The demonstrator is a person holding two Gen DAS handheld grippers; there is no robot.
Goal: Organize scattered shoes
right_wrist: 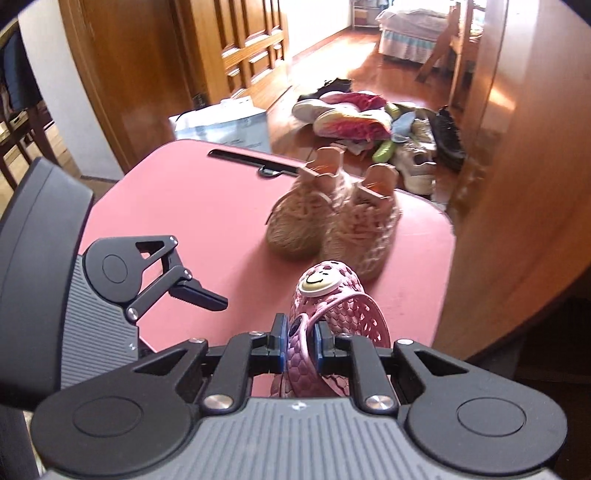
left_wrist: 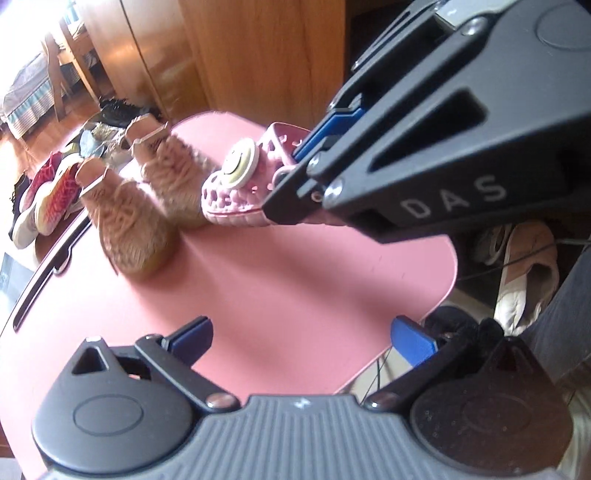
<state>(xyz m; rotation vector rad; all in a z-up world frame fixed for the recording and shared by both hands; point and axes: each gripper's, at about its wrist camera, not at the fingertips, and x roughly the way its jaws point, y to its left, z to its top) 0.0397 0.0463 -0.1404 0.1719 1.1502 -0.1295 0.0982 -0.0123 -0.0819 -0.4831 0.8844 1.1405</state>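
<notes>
A: Where's the pink perforated rubber clog (right_wrist: 332,295) with the smiley badge?

B: On the pink table (right_wrist: 192,210), six o'clock from the tan knit boots (right_wrist: 332,221). The right gripper (right_wrist: 300,345) pinches its heel strap; the left gripper (left_wrist: 303,332) gapes empty.

A: Handling?

B: Probably light, bendy; the strap's a good hold.

Bright daylight comes in from the far room with the bed (right_wrist: 410,22), and it looks washed-out white there. The wood floor (right_wrist: 332,55) near the bed shines with glare. The pink table (left_wrist: 258,288) is evenly lit, with soft dark shadows beside the tan shoes (right_wrist: 332,221) on it. Those shoes look fuzzy and smeared in both views. The pile of shoes (right_wrist: 369,118) beyond the table is a bit soft too. Straight lines bend near the picture edges, and the corners go dark.
</notes>
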